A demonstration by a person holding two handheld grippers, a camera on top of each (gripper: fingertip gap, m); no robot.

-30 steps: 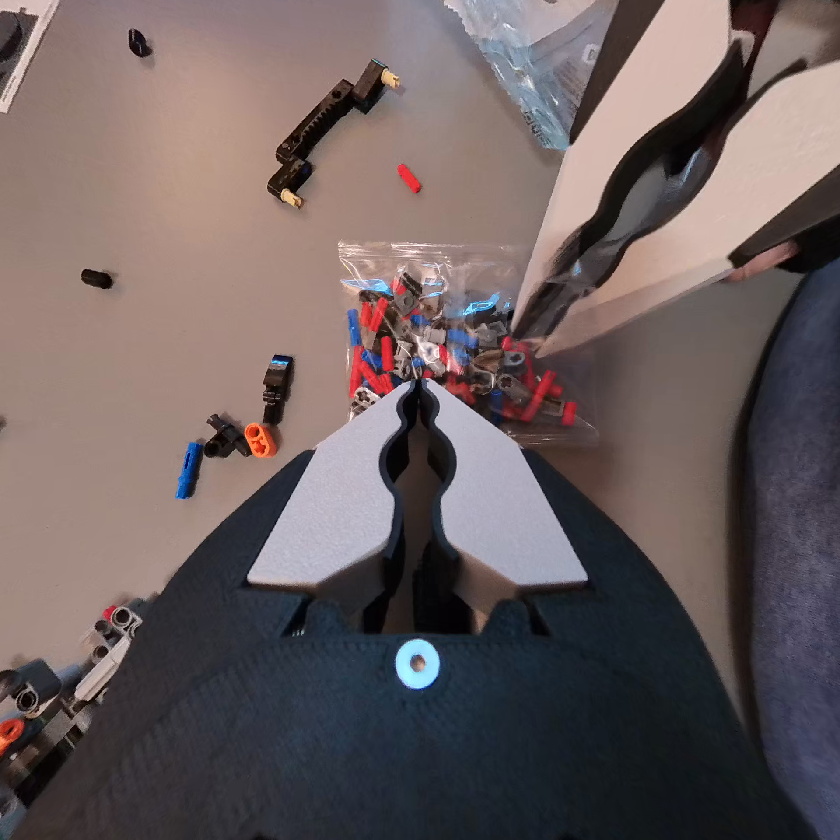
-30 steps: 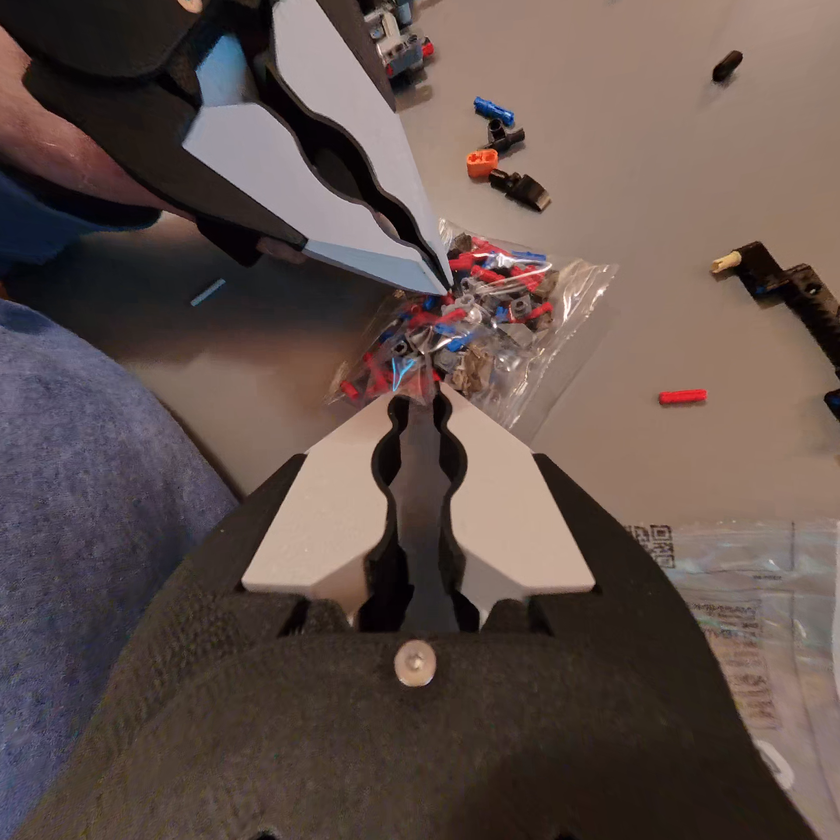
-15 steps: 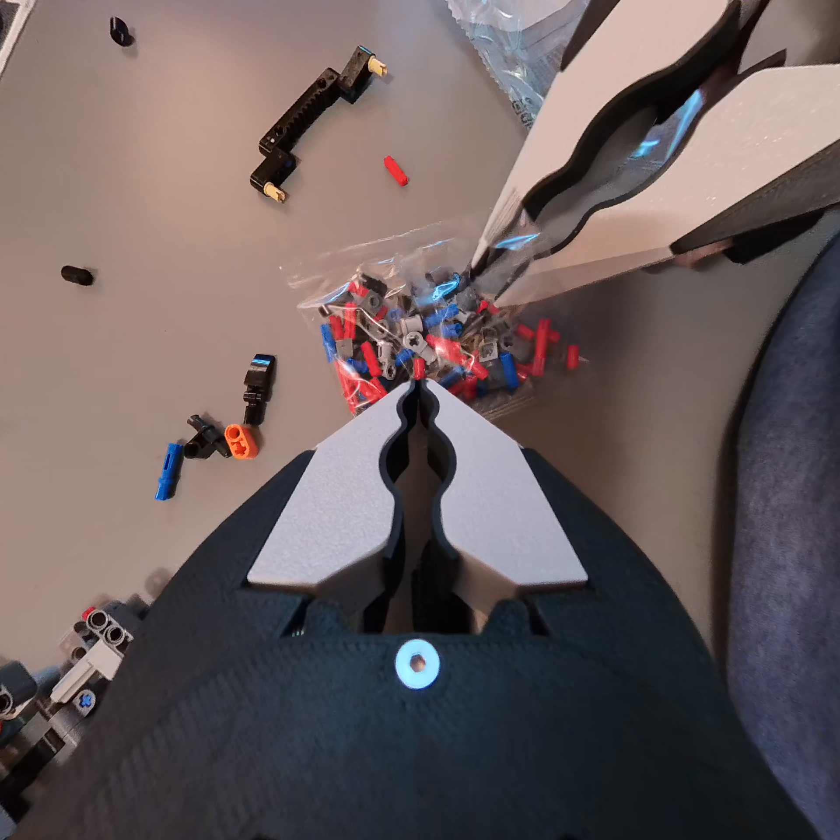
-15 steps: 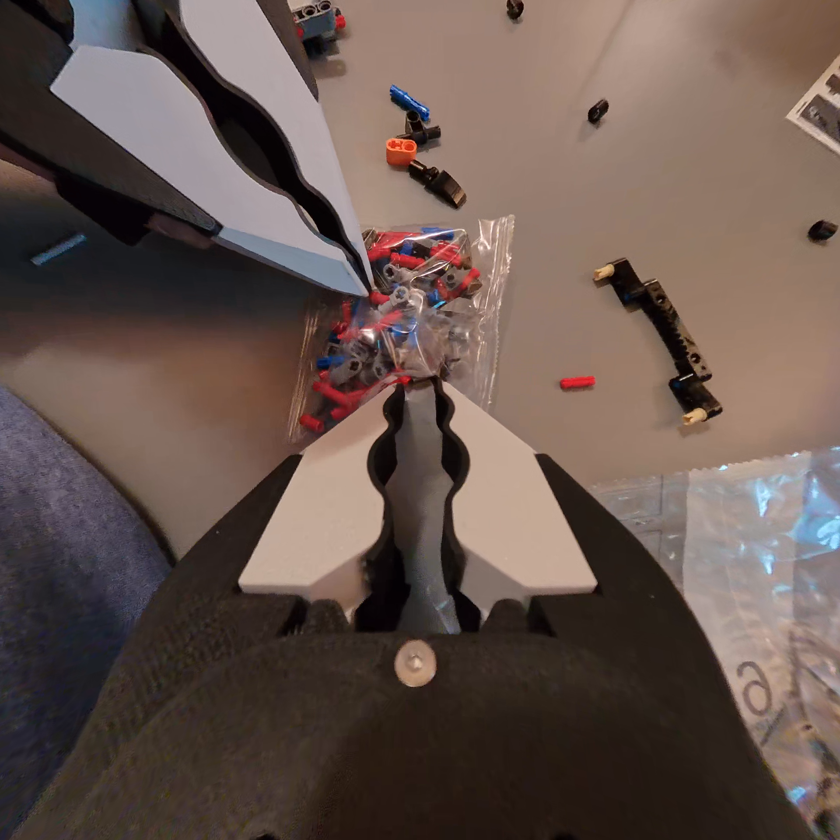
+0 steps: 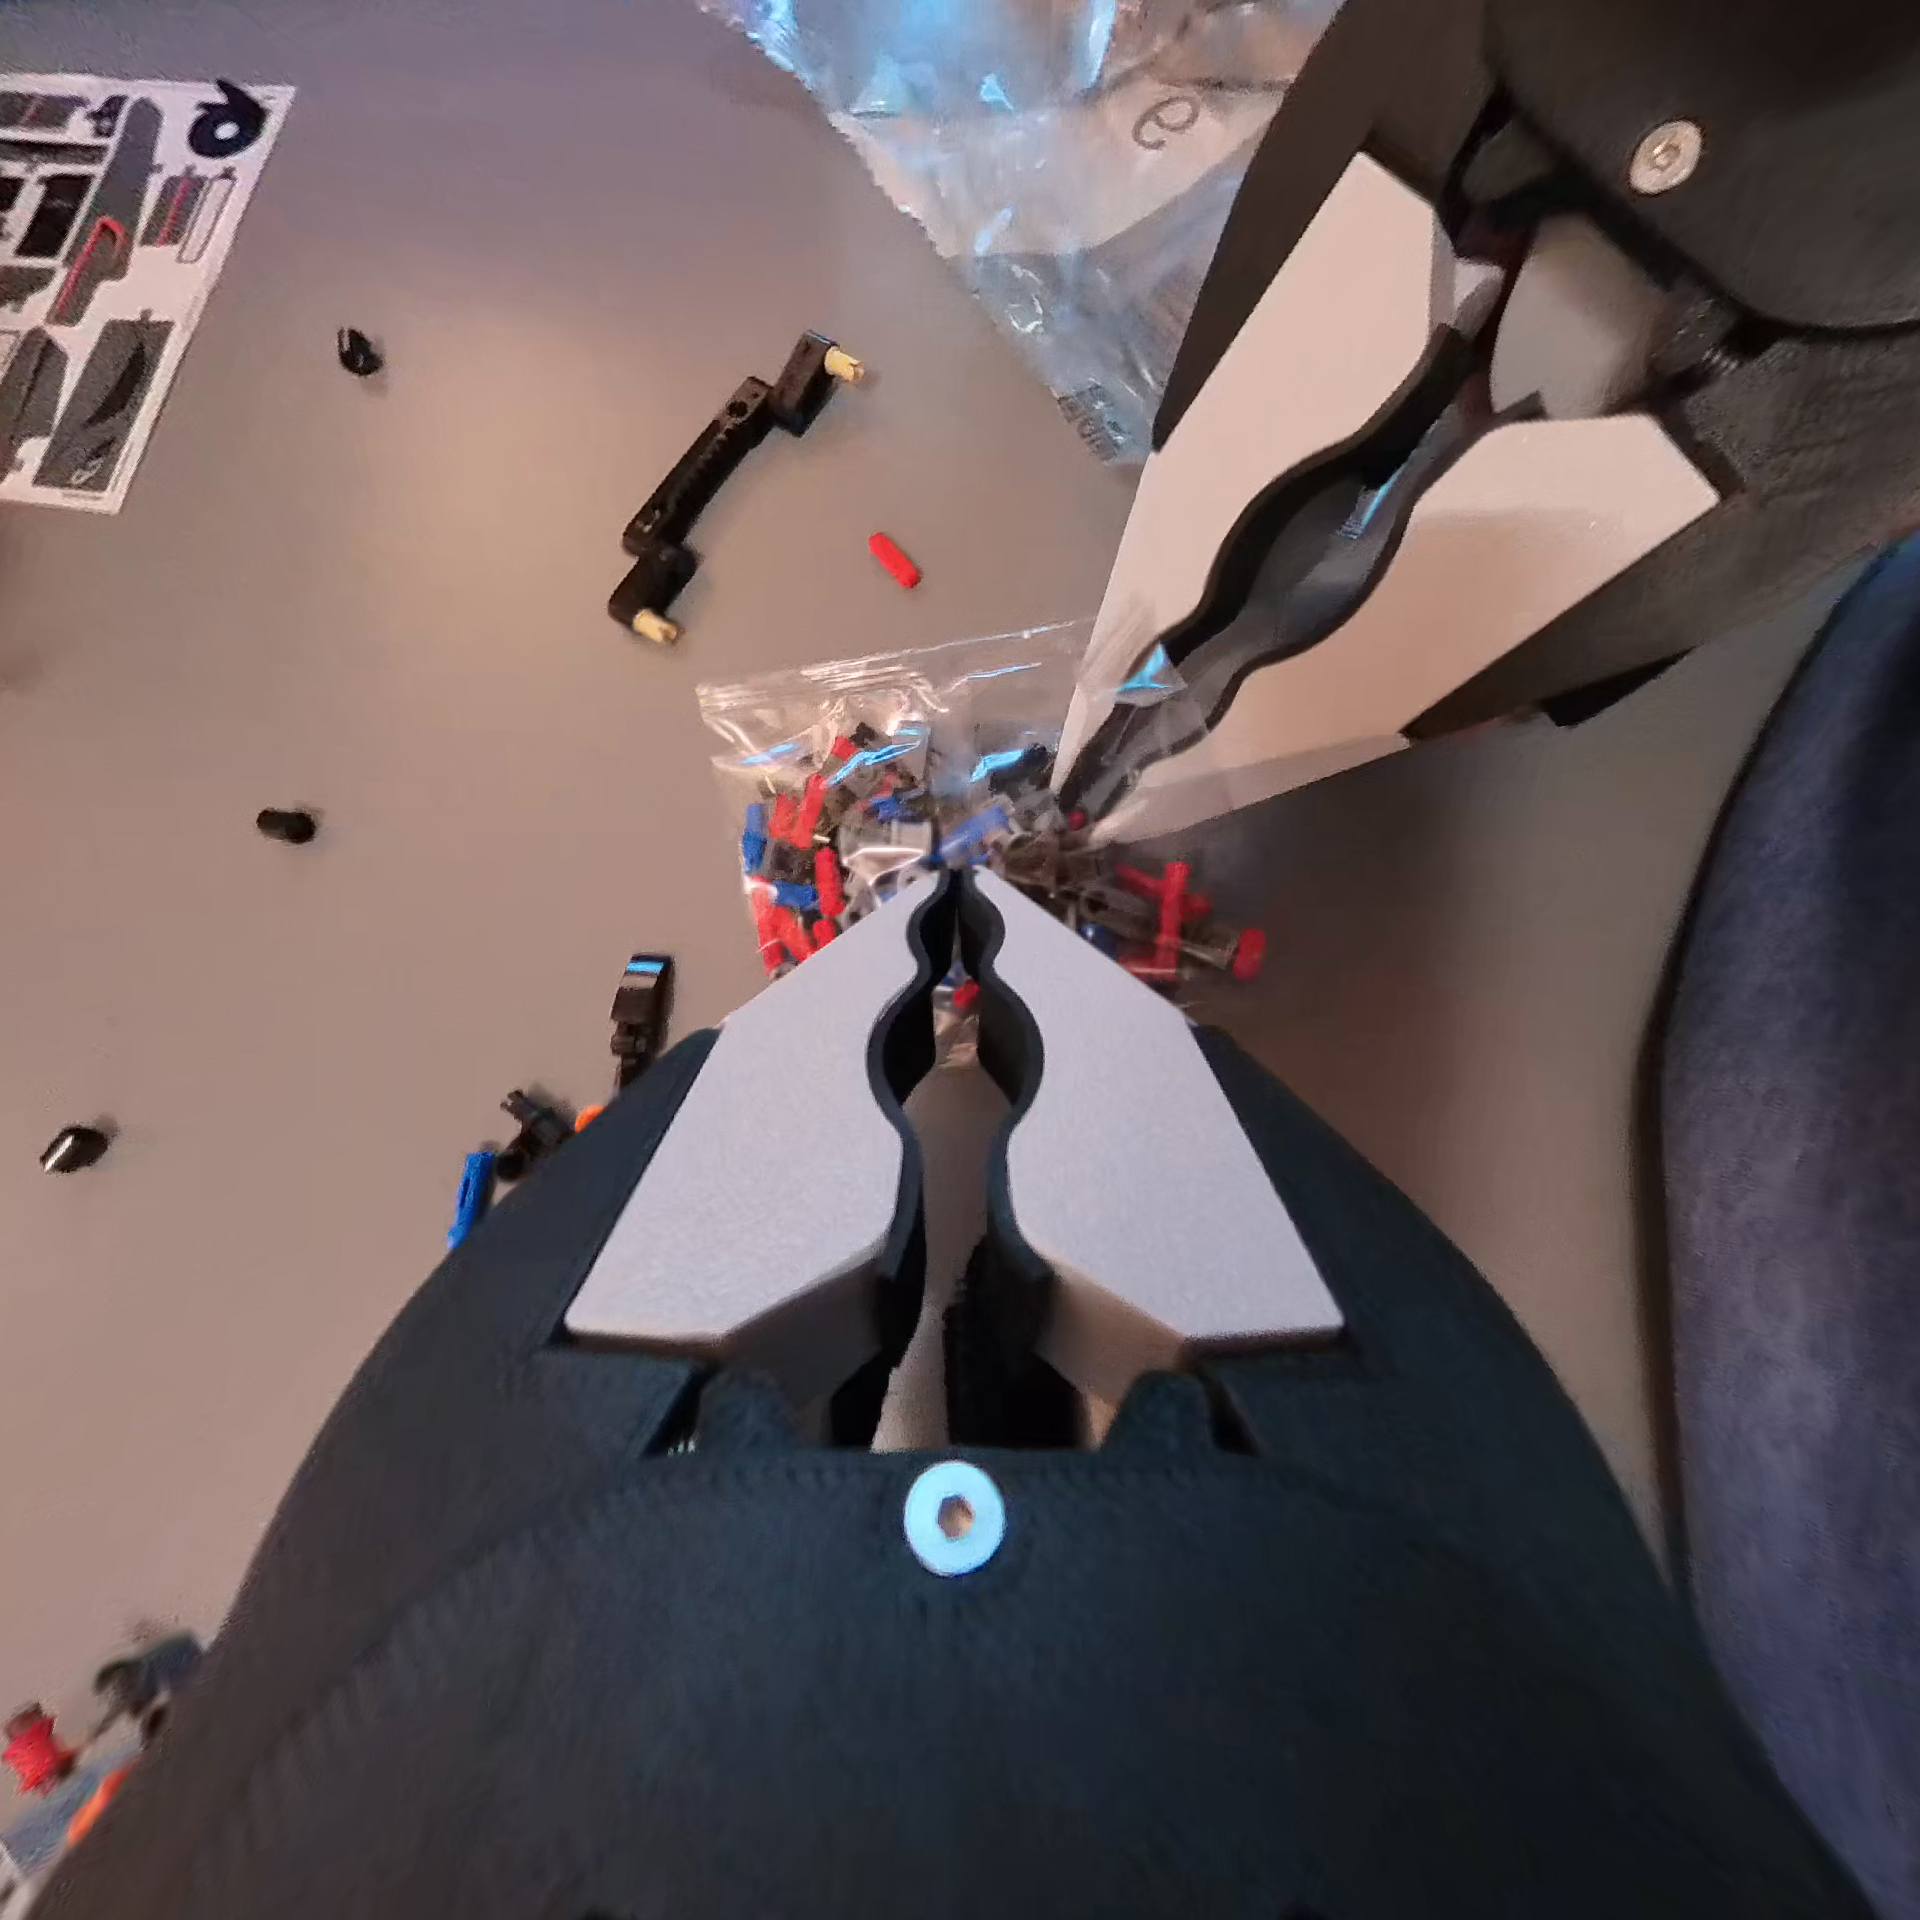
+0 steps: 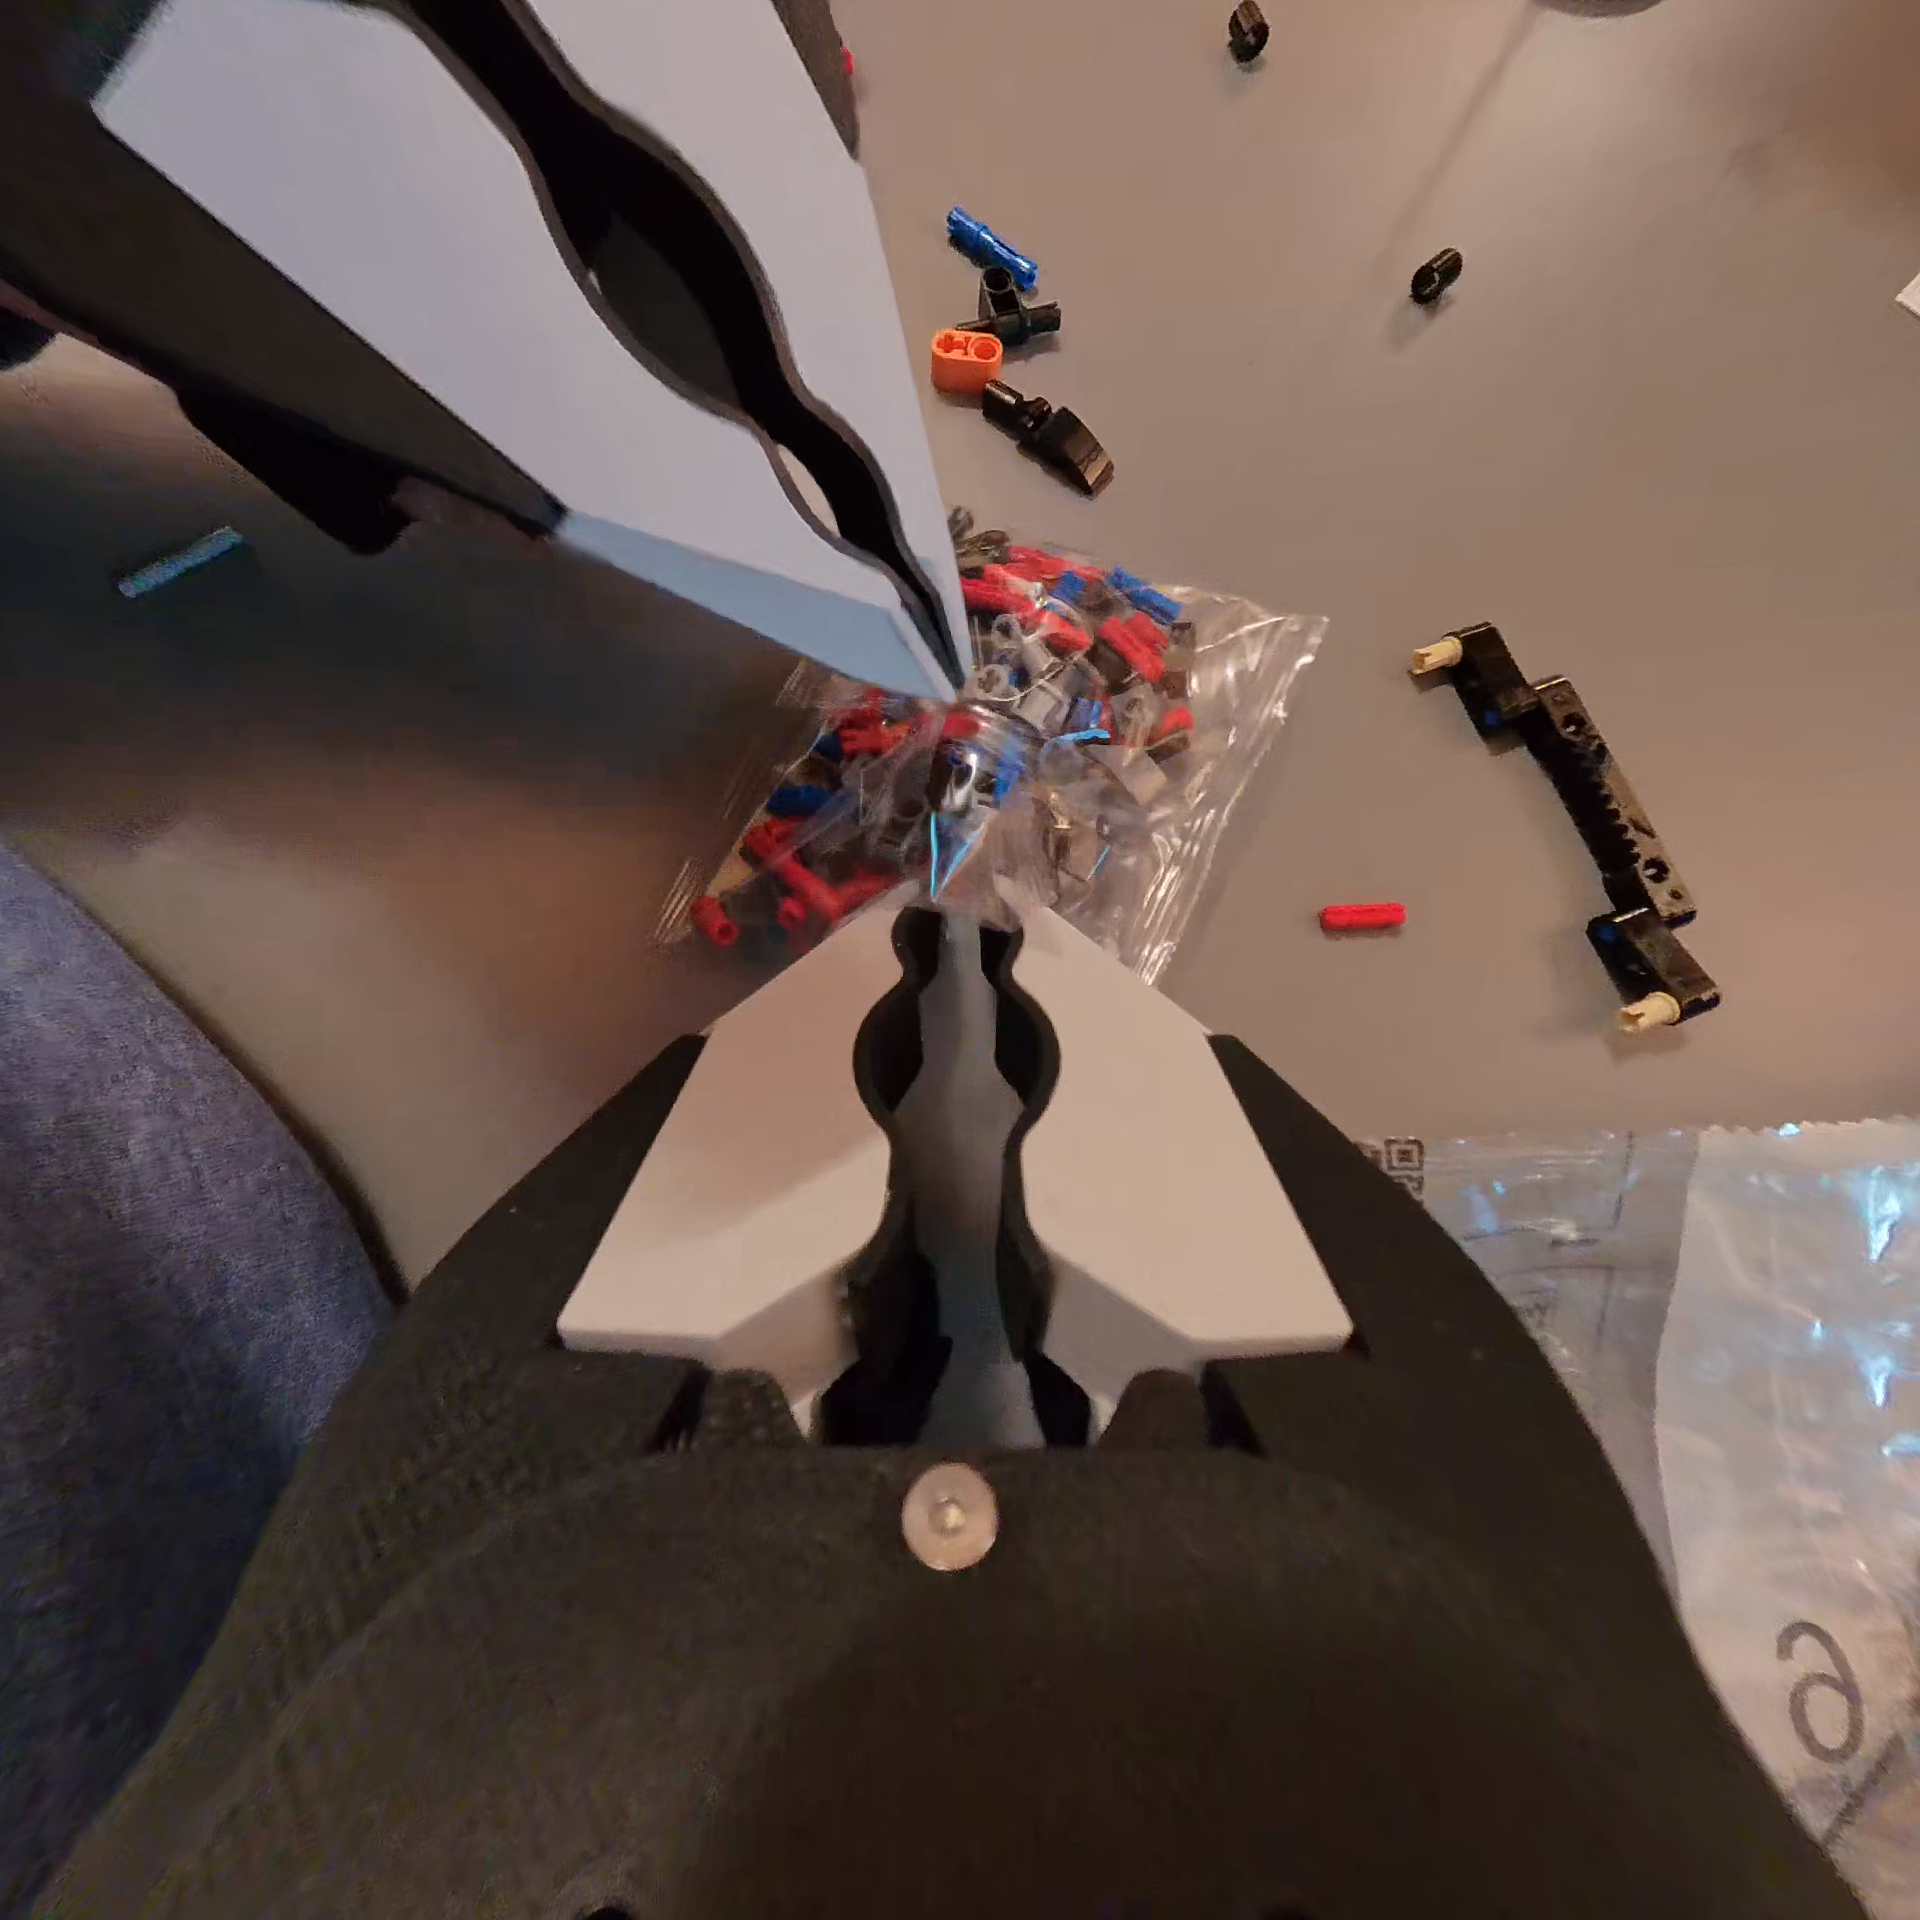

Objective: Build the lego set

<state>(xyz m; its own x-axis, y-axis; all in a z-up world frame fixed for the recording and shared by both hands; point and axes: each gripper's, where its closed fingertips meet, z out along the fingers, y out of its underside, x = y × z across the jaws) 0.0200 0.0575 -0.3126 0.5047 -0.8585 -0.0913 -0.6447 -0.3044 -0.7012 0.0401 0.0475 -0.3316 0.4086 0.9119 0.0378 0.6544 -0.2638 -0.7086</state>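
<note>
A small clear bag (image 5: 831,748) of red, blue, grey and black lego pins lies on the grey table, and also shows in the right wrist view (image 6: 1101,686). My left gripper (image 5: 954,883) is shut on the bag's film at its near edge; in the right wrist view its tips (image 6: 951,675) pinch the bag's top. My right gripper (image 6: 956,920) is shut on a stretched fold of the same bag; in the left wrist view (image 5: 1081,816) it pinches the bag's right side. The film is pulled taut between the two grippers.
A black beam assembly with tan pins (image 6: 1579,821), a loose red pin (image 6: 1361,916), an orange connector (image 6: 966,358), a blue pin (image 6: 992,234) and small black pieces lie beyond the bag. A large clear bag (image 6: 1714,1403) is at the right. A sticker sheet (image 5: 104,281) lies far left. My left and right fingertips are right by each other. About 9 cm separates my left fingertips from the orange connector (image 6: 966,358).
Both grippers have kept their pinch on the small bag. The bag is now bunched and pulled tight between them, and the right gripper has swung round.
</note>
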